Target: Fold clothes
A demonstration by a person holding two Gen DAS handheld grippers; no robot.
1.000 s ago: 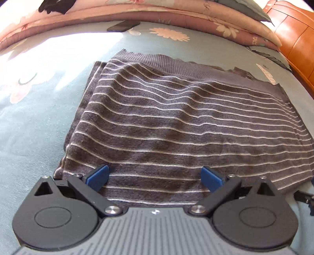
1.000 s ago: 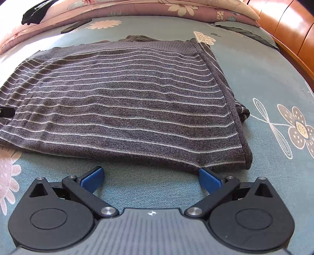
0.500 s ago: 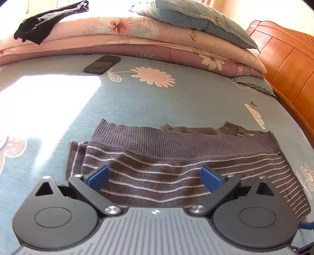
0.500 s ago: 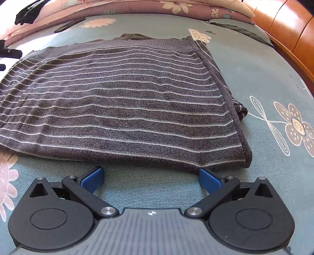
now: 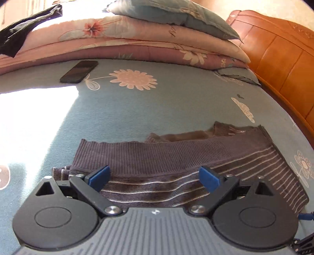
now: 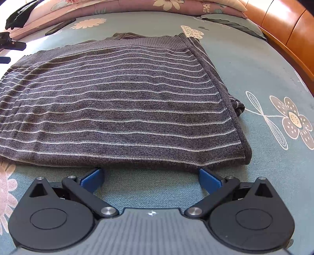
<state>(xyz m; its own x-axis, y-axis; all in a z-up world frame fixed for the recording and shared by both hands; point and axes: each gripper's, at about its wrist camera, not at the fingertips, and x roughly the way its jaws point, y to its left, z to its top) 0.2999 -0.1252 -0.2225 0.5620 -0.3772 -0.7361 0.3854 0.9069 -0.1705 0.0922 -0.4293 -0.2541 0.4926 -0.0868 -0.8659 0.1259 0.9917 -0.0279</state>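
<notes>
The left claw [image 5: 154, 179] hangs spread wide over the folded striped sweater [image 5: 176, 176], gripping nothing; the right claw [image 6: 150, 178] is likewise parted and empty, low at the sweater's [image 6: 117, 106] near edge. Beneath both lies the teal flowered bed [image 5: 147, 109]. Beyond the left claw, stacked quilts [image 5: 117, 43] carry a pillow [image 5: 176, 15]; to its right stands a wooden headboard [image 5: 278, 58]. A dark phone [image 5: 79, 71] rests ahead to the left. There are no containers. Compared with a second ago, the left claw has tilted up, so only the sweater's ribbed hem end shows, while the right claw has hardly shifted.
</notes>
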